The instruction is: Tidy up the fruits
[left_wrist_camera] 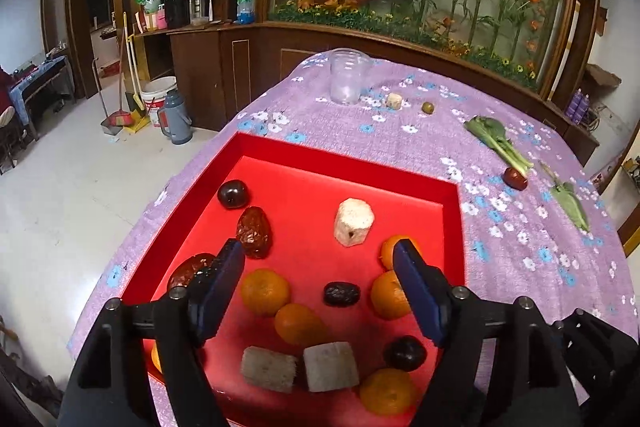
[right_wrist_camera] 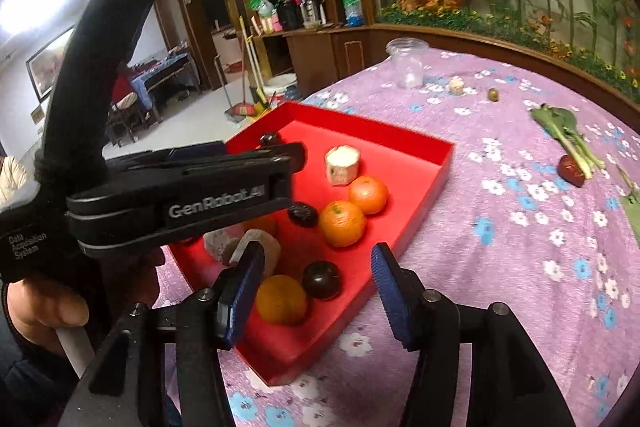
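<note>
Both claws are held apart, nothing gripped. Left claw point(left_wrist_camera: 320, 267) hangs over the red tray point(left_wrist_camera: 344, 157), oranges point(left_wrist_camera: 265, 291) just below it. Right claw point(right_wrist_camera: 316, 267) is parted above the tray's near edge, an orange and dark plum point(right_wrist_camera: 322, 279) between its fingers.

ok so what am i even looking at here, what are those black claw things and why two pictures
Those claws are two hand-held grippers; a person holds one in each hand, and each carries a wide-angle camera looking along its blue fingers. One picture is from the left gripper, the other from the right gripper, where you also see the left tool from the side and the person's hand on its handle. Both grippers are open and hold nothing. Below them sits a red tray on a purple flowered tablecloth, holding oranges, dark plums, wrinkled red dates and pale cut chunks I can't identify. Loose on the cloth: a clear plastic cup, a small green fruit, a red date and leafy greens.
</note>
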